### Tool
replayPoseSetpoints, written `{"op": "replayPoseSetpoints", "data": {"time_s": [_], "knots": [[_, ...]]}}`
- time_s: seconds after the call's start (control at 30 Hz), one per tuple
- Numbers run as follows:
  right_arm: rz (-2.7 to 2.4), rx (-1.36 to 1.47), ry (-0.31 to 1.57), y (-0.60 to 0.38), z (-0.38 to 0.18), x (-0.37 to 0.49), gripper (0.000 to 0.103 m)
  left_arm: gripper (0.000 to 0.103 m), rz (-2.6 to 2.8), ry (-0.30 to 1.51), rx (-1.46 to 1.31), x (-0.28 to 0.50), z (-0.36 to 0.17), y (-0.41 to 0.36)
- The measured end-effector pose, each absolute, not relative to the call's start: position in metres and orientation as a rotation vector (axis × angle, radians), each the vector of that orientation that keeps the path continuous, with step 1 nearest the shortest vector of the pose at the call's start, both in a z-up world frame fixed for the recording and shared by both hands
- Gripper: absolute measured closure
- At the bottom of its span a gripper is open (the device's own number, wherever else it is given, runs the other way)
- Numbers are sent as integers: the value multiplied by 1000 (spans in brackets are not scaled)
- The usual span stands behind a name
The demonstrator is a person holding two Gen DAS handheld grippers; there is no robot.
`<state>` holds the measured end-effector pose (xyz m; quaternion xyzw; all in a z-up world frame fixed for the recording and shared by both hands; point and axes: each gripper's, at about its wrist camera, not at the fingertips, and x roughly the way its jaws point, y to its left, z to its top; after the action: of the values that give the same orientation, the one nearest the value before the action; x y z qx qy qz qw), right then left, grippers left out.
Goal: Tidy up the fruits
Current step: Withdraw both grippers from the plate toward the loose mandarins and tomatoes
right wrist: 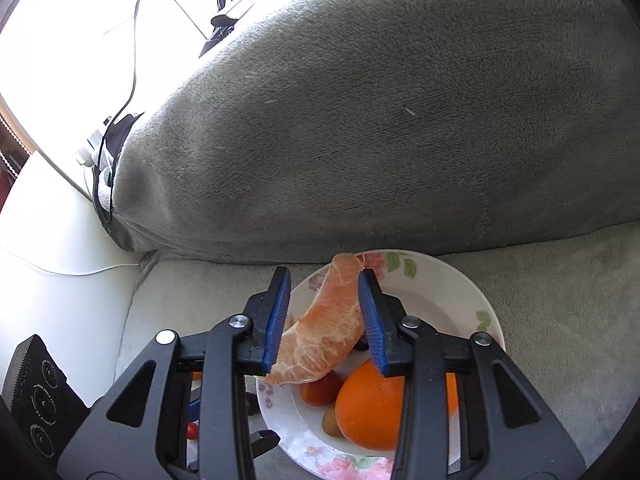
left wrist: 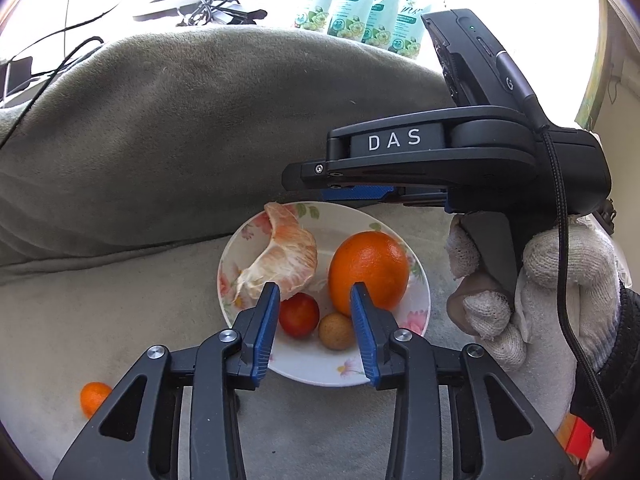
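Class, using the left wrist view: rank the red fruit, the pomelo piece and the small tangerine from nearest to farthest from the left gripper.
1. Red fruit, between the left gripper fingers, on the plate.
2. Pomelo piece, just beyond the left fingertip.
3. Small tangerine, off the plate, far left.

A white, flower-patterned ceramic plate [left wrist: 416, 280] on the grey plush cushion holds a peeled, pale-pink pomelo segment [left wrist: 280, 256] curved along its far left rim, a round orange [left wrist: 368, 270] at its right, a small red tomato [left wrist: 299, 314] and a small tan longan [left wrist: 336, 331] near its front; a small mandarin [left wrist: 94, 398] lies off the plate, on the cushion's near left
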<state>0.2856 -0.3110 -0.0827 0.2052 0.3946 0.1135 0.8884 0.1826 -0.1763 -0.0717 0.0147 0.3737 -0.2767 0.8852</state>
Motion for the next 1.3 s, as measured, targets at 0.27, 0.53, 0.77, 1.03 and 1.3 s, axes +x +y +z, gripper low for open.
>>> {"op": "replayPoseSetpoints", "data": {"time_s": [0.27,0.53,0.77,1.03,1.3], "knots": [[206,388,768,-313,-70,276,17,29,-569,771,29,171,-67,-170],[183,309,746,-301,-57,267,13,28,-563,772,31,161,-59,-168],[179,315,720,-300,-51,255,12,28,-558,758,26,156,-52,-165],[168,266,694,-294,-39,238,12,28,-549,735,20,140,-39,-153],[176,219,659,-283,-31,219,12,28,-535,719,15,131,-34,-141]]}}
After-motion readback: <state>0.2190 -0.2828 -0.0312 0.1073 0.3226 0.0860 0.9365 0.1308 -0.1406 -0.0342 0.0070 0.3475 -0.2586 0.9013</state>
